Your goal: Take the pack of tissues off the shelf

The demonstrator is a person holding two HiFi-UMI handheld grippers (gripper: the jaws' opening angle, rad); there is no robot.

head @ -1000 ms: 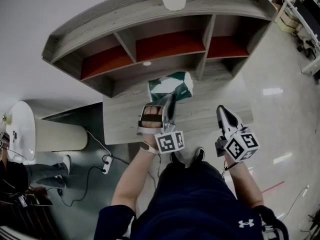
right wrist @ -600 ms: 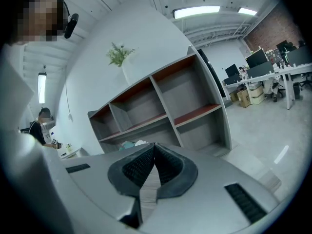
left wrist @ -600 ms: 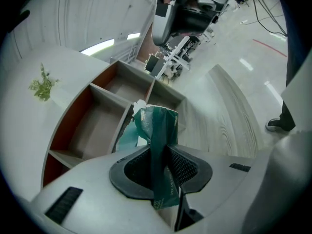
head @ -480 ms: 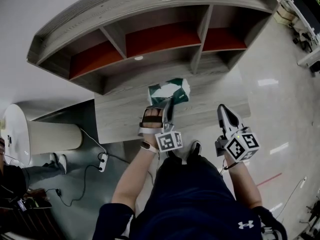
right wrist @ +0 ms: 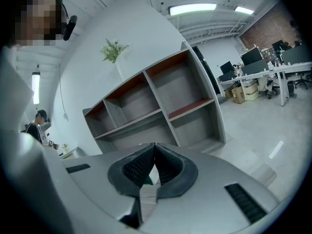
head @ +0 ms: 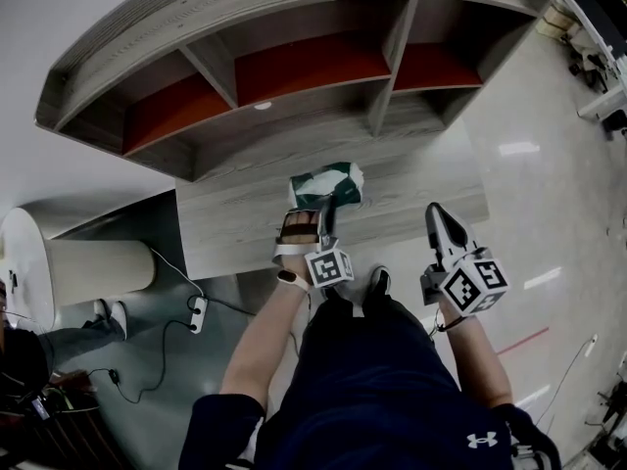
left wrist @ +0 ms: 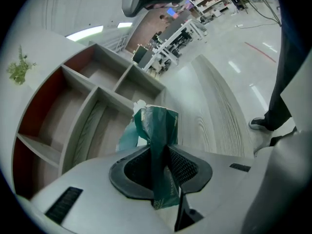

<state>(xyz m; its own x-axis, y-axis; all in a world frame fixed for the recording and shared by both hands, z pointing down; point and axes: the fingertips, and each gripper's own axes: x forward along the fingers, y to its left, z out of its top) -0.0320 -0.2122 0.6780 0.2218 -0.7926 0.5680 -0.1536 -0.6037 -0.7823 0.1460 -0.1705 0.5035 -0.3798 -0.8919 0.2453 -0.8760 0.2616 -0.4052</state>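
The green and white pack of tissues (head: 326,183) hangs in front of the grey shelf unit (head: 294,27), over its low wooden base (head: 431,179). My left gripper (head: 322,208) is shut on the pack's near end. In the left gripper view the pack's green wrapper (left wrist: 157,130) is pinched upright between the two dark pads (left wrist: 183,167). The shelf's red-backed compartments (left wrist: 53,111) are bare there. My right gripper (head: 438,222) is held lower right of the pack, shut, with nothing in it. In the right gripper view its tips meet at the right gripper (right wrist: 154,149), pointing at the shelf (right wrist: 156,106).
A white round table (head: 34,262) stands at the left, with a power strip (head: 196,313) and cables on the floor beside it. A person sits at the far left edge (head: 20,360). Office desks (head: 598,27) stand at the far right. My shoes (head: 377,280) are near the base's front edge.
The left gripper has drawn the tissue pack back from the shelf towards me. The shelf has slid up in the head view. The right gripper has barely moved.
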